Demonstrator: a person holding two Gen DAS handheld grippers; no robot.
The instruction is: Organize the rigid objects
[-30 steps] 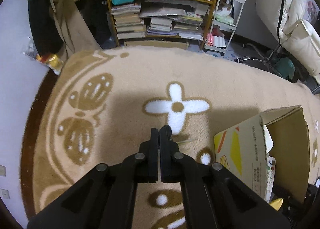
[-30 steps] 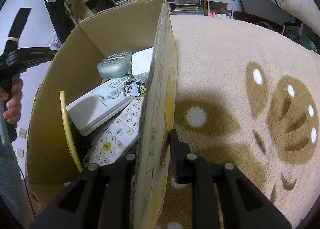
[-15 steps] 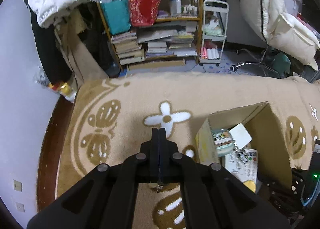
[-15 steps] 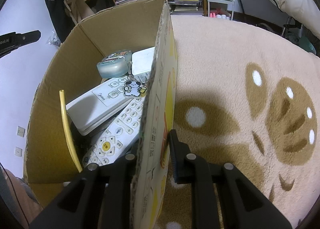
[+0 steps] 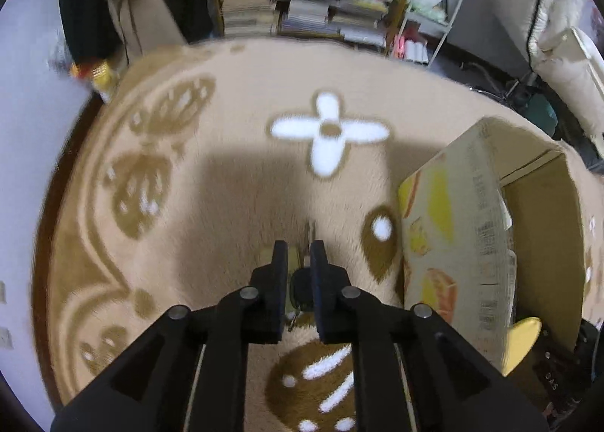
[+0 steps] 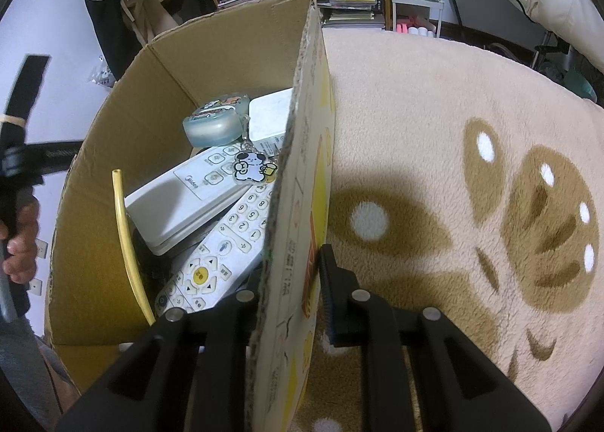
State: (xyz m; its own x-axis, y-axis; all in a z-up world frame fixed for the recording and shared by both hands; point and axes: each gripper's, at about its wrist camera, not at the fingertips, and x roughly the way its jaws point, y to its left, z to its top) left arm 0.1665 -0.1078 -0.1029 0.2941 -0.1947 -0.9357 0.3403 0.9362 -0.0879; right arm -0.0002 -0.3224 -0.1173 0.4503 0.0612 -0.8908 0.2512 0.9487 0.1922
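Lower over the rug [image 5: 234, 183] than a second ago, the left tool [image 5: 299, 256] has just been opening, its jaws a narrow gap around a small dark key-like bundle [image 5: 300, 286], blurred, probably light, rigid and loose; take its thick body. Seen from the right, the right tool [image 6: 292, 262] pinches the cardboard box [image 6: 298, 183] wall, stiff but bendable, remote controls [image 6: 211, 228] inside.

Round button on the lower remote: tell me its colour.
Yellow button, clearest in the right wrist view.
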